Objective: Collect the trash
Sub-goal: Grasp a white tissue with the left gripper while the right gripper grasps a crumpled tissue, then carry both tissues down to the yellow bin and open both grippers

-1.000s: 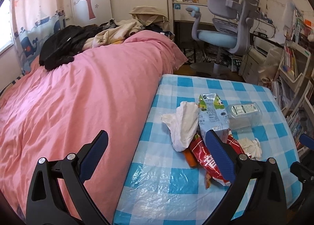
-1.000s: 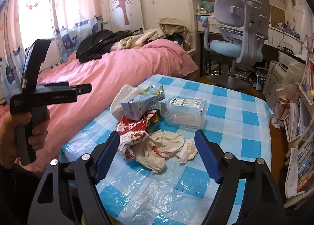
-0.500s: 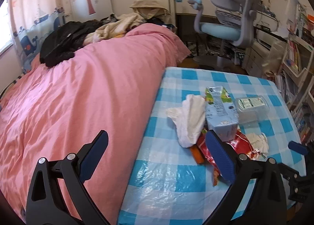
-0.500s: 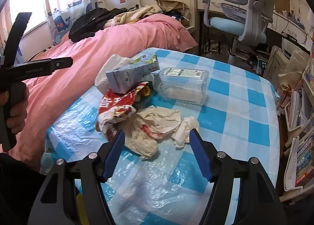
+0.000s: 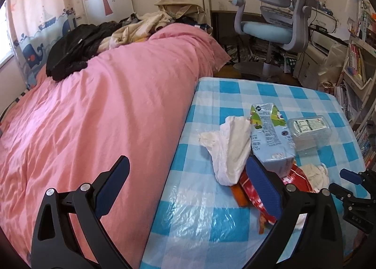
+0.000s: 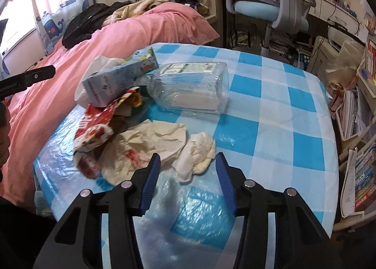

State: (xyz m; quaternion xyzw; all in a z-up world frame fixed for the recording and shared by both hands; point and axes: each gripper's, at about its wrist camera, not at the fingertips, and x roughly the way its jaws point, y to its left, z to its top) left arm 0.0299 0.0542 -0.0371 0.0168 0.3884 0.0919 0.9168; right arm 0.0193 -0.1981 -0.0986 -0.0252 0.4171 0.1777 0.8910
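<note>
A pile of trash lies on the blue-checked table (image 6: 270, 109): a milk carton (image 6: 119, 78), a clear plastic container (image 6: 190, 88), a red snack wrapper (image 6: 94, 123), crumpled paper (image 6: 150, 144) and a white tissue (image 6: 197, 153). My right gripper (image 6: 188, 163) hangs low over the table. Its jaws are closing around the tissue, and the pads stand a little apart from it. My left gripper (image 5: 186, 165) is wide open with nothing in it, over the seam between bed and table. A white plastic bag (image 5: 232, 149) and the carton (image 5: 270, 137) lie just beyond its right finger.
A pink-covered bed (image 5: 94, 104) with piled clothes (image 5: 77, 48) adjoins the table's left side. An office chair (image 5: 277, 27) stands beyond the table. Crowded bookshelves (image 6: 362, 128) line the right. A person's hand (image 6: 3, 137) holds the left gripper.
My right gripper has dropped toward the table and come up to the tissue while its jaws narrowed. My left gripper has edged slightly closer to the table, still wide open.
</note>
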